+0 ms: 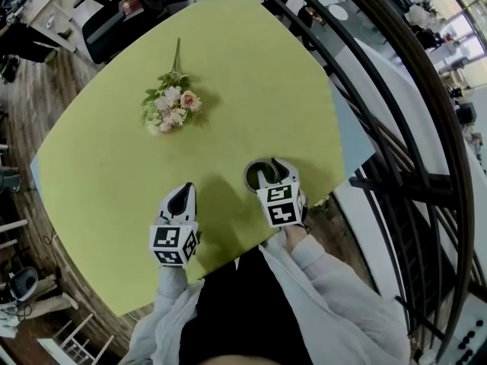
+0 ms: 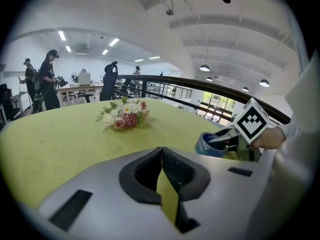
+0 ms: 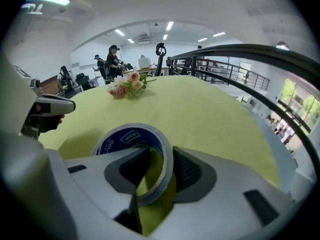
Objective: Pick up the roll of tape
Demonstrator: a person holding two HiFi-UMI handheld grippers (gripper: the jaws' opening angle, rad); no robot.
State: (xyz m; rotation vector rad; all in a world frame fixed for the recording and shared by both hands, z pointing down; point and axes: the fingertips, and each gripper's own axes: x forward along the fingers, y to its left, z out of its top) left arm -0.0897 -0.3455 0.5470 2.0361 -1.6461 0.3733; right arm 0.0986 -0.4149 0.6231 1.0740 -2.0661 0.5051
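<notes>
- The thin wall of the roll of tape point(image 3: 125, 139) is pinched by the right gripper point(image 3: 162, 154). One finger is put inside the ring and one outside, and the dark pads point(image 3: 191, 171) look pressed on the wall.
- Nothing is held by the left gripper point(image 2: 161, 151). Its tips are closed on each other, and it is kept near the right one, apart from the tape.
- The roll is seen lying on the yellow-green table point(image 1: 251, 74), close to the edge by the person. It is not yet lifted.
- Only a small bit of the wall is held. If the roll is lifted fast, it could be tipped down by its own weight and pulled out of the pads.
- The outside of the roll is smooth and shiny, so it could be lost from a weak squeeze.
- If the round roll is dropped, it could be rolled off the near edge of the table.
- The pads are dark and ribbed. The gripper bodies are pale grey and smooth, and a black-and-white marker cube point(image 1: 278, 204) is carried on each.
- The roll is a ring, silver-grey outside and blue inside with white print.
- The table top is flat and dull, with rounded corners.
- A bunch of flowers point(image 1: 171, 109), pink and white with green leaves, is laid well apart on the far side. A dark curved railing point(image 3: 240, 48) is seen past the table.
</notes>
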